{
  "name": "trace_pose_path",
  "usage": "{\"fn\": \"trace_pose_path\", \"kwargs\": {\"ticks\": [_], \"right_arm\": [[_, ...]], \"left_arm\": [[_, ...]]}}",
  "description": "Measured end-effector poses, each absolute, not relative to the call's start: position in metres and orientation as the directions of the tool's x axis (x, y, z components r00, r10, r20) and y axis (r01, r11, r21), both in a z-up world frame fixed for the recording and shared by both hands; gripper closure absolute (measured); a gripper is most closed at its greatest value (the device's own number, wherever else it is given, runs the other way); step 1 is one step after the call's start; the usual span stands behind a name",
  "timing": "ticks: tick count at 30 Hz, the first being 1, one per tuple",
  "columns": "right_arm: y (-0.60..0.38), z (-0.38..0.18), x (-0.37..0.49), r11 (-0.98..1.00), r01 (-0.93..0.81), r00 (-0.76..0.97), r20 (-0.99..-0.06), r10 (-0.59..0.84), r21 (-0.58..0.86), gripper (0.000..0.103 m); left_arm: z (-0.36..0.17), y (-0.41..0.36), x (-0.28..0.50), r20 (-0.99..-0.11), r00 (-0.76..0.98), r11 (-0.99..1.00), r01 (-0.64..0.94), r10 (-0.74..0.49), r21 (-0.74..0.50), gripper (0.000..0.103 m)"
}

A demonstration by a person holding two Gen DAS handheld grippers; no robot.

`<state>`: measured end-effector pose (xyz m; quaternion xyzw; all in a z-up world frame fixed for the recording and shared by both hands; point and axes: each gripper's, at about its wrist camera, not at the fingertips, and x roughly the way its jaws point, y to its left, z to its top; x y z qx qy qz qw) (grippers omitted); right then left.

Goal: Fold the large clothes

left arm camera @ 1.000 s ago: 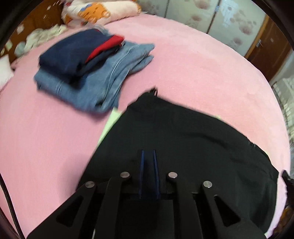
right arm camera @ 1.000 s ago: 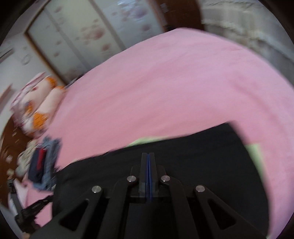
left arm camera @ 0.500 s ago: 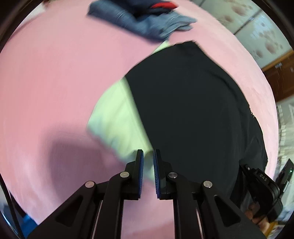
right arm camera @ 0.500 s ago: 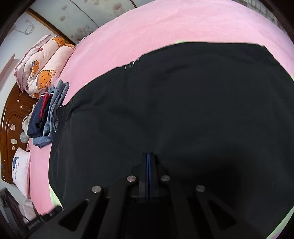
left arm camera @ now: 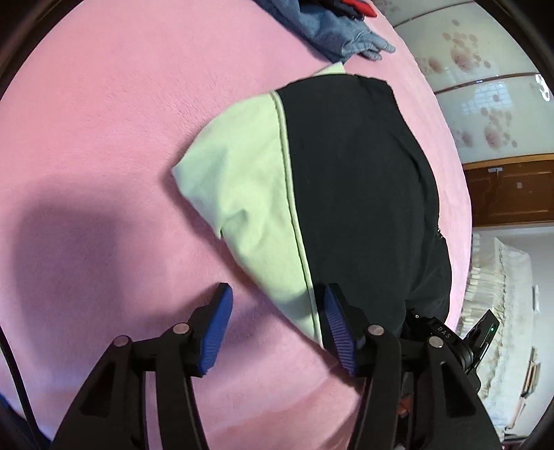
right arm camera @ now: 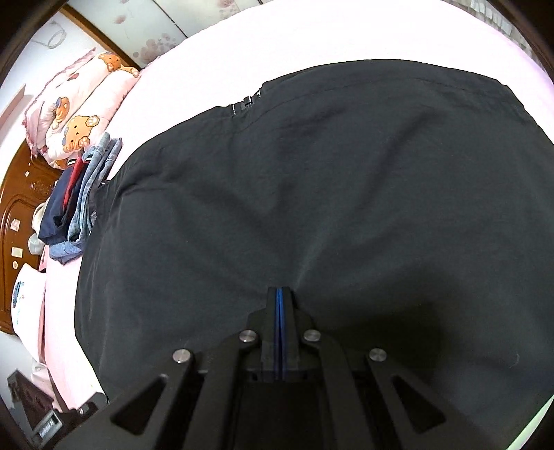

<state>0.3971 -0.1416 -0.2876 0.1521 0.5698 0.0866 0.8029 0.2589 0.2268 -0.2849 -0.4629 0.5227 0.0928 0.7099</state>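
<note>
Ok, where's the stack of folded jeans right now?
The stack of folded jeans lies on the pink bed at the top edge of the left wrist view, just beyond the black and green garment.

A home bedroom, apparently: pink bed (left arm camera: 104, 121), bear-print pillows (right arm camera: 83, 114), floral wardrobe doors (left arm camera: 484, 114).

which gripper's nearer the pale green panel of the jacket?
Left. The left gripper has just opened, its jaws either side of the pale green panel corner. The right gripper is shut on the black fabric, away from the green.
</note>
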Motion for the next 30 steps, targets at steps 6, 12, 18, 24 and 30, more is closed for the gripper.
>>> {"fn": "trace_pose_path", "kwargs": {"ticks": [6, 12, 18, 24, 30], "right_arm": [[-0.163, -0.294, 0.393, 0.882, 0.125, 0.353, -0.851, 0.388, 0.454, 0.103], [-0.159, -0.292, 0.386, 0.892, 0.123, 0.394, -0.847, 0.358, 0.434, 0.103], [-0.156, -0.292, 0.382, 0.899, 0.147, 0.421, -0.849, 0.321, 0.413, 0.103], [-0.151, -0.291, 0.383, 0.914, 0.138, 0.423, -0.857, 0.293, 0.381, 0.103], [-0.149, -0.292, 0.382, 0.912, 0.134, 0.43, -0.852, 0.299, 0.388, 0.103]], "left_arm": [[-0.304, 0.238, 0.269, -0.775, 0.493, 0.52, -0.575, -0.396, -0.632, 0.045], [-0.316, 0.259, 0.296, -0.687, 0.564, 0.463, -0.508, -0.459, -0.727, 0.045], [-0.321, 0.261, 0.317, -0.679, 0.579, 0.39, -0.557, -0.451, -0.733, 0.045], [-0.299, 0.244, 0.317, -0.708, 0.617, 0.453, -0.552, -0.344, -0.701, 0.082], [-0.225, 0.206, 0.331, -0.679, 0.675, 0.701, -0.334, -0.289, -0.63, 0.092]]}}
